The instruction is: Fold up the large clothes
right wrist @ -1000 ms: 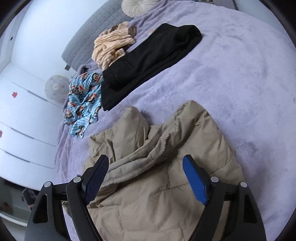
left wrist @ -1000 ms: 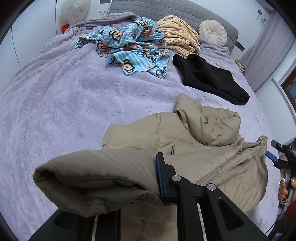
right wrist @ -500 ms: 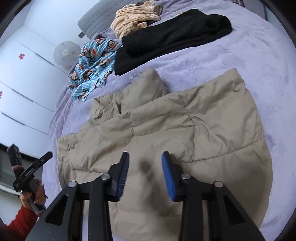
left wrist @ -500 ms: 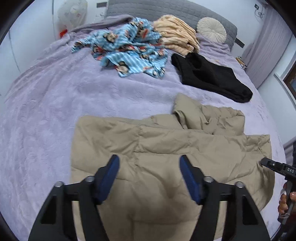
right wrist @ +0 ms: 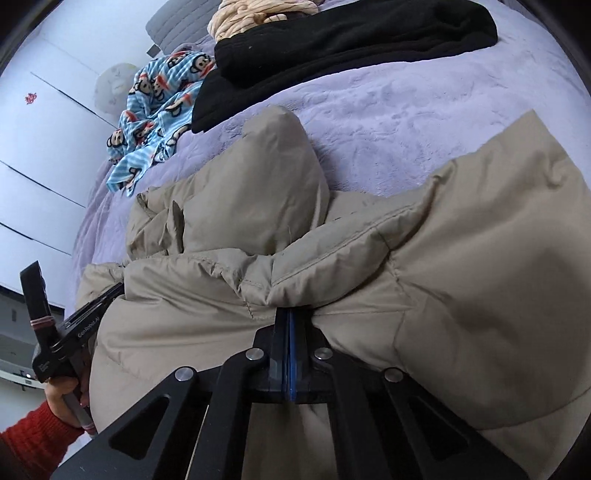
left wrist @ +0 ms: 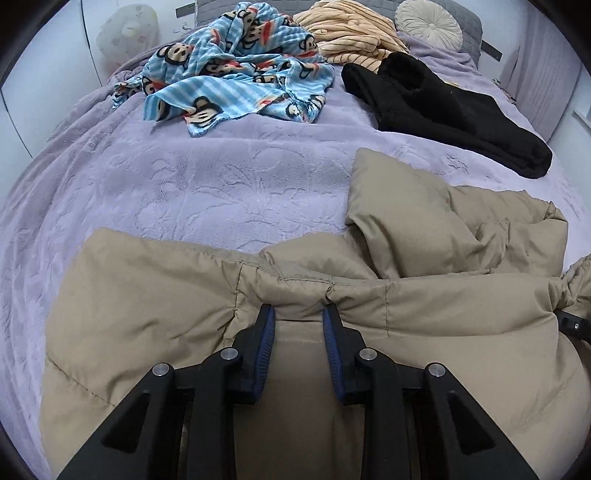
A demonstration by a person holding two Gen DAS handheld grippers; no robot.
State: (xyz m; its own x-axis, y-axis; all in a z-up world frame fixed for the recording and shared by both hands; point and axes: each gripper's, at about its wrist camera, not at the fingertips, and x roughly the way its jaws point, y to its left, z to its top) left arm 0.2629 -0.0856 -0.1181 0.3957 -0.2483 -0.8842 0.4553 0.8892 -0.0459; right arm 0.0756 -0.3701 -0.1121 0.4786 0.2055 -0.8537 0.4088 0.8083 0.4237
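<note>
The right gripper (right wrist: 290, 325) is pressed fully closed, its blue pads meeting on a pinch of a tan padded jacket (right wrist: 424, 280) that gathers into creases at the tips. The left gripper (left wrist: 298, 317) is only partly closed: its blue-lined fingers (left wrist: 266, 332) stand a small way apart with a ridge of the same jacket bunched between them, touching both sides, so it appears to have a looser hold on the fabric. From the left view the jacket (left wrist: 155, 295) lies directly ahead of and under both grippers, its long side running left to right across the near edge of a bed covered in a lilac blanket (left wrist: 184, 184). The two grippers hold the near seam line at points well apart, the left one also visible at the left edge of the right view (right wrist: 107, 295). A puffed part of the jacket, possibly a hood or sleeve, rises beyond the seam. The likely next move is lifting this near edge away toward the far side. Farther up the bed lie a black garment (left wrist: 443, 107), a blue monkey-print cloth (left wrist: 236, 74) and a striped peach garment (left wrist: 354, 33).
</note>
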